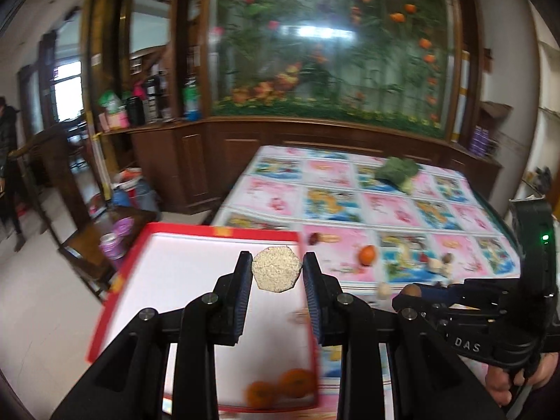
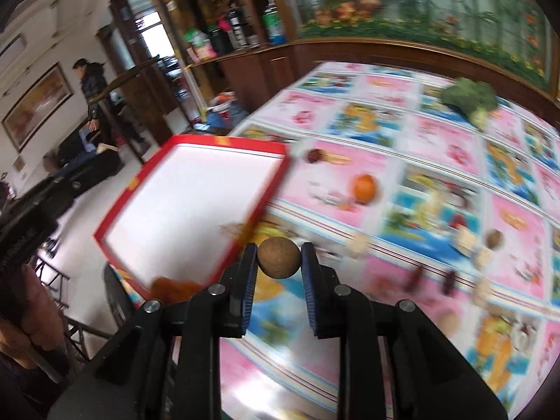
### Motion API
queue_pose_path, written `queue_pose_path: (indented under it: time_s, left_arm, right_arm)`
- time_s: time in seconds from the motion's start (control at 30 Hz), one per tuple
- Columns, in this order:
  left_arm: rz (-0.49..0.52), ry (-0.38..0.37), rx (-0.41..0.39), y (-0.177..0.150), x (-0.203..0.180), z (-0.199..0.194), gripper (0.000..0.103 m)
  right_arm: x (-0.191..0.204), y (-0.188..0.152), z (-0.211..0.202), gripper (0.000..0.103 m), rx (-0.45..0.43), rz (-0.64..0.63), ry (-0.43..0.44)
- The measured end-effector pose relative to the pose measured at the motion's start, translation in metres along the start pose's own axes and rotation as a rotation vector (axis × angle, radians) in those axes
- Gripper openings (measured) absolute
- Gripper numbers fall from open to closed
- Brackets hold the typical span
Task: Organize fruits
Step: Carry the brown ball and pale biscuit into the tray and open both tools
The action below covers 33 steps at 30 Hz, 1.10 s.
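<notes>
My left gripper (image 1: 277, 277) is shut on a round, grainy beige cake (image 1: 276, 268) and holds it above a white tray with a red rim (image 1: 119, 281). Two oranges (image 1: 280, 386) lie blurred in the tray's near corner. My right gripper (image 2: 279, 262) is shut on a small brown round fruit (image 2: 279, 257), just right of the tray's rim (image 2: 271, 192) and over the patterned tablecloth (image 2: 437, 133). In the left wrist view the right gripper (image 1: 407, 295) shows at the right with that brown fruit (image 1: 412, 290). A loose orange (image 2: 364, 188) sits on the cloth.
A broccoli head (image 2: 469, 99) lies at the far side of the table. Small items dot the cloth: a red date (image 2: 314, 155), a walnut (image 2: 494, 238), pale pieces (image 2: 358, 243), dark dates (image 2: 416, 276). Wooden cabinets stand behind; a person (image 2: 91, 87) stands far left.
</notes>
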State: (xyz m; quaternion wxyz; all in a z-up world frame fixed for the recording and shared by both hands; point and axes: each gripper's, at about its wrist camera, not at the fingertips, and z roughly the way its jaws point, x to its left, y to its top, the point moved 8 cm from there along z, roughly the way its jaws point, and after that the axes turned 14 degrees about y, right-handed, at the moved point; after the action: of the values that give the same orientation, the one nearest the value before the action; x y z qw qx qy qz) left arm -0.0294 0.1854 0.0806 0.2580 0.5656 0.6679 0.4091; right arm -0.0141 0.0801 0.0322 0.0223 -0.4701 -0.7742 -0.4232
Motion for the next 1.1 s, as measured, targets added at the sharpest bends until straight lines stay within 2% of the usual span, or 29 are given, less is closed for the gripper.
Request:
queue_pose_path:
  time_s: [0.17, 0.37, 0.77, 1.1]
  left_arm:
    - [-0.034, 0.059, 0.035, -0.011, 0.029, 0.018, 0.028]
    - [-0.044, 0.092, 0.078, -0.028, 0.051, 0.034, 0.029]
    - [-0.039, 0.141, 0.158, -0.057, 0.07, 0.06, 0.029]
    - [-0.022, 0.169, 0.216, -0.074, 0.076, 0.076, 0.029]
  right_arm:
    - [0.041, 0.01, 0.041, 0.027, 0.037, -0.051, 0.058]
    - [0.062, 0.006, 0.077, 0.027, 0.089, -0.06, 0.094]
    - [0.064, -0.013, 0.118, 0.027, 0.174, -0.03, 0.093]
    - [0.06, -0.018, 0.129, 0.027, 0.185, -0.027, 0.065]
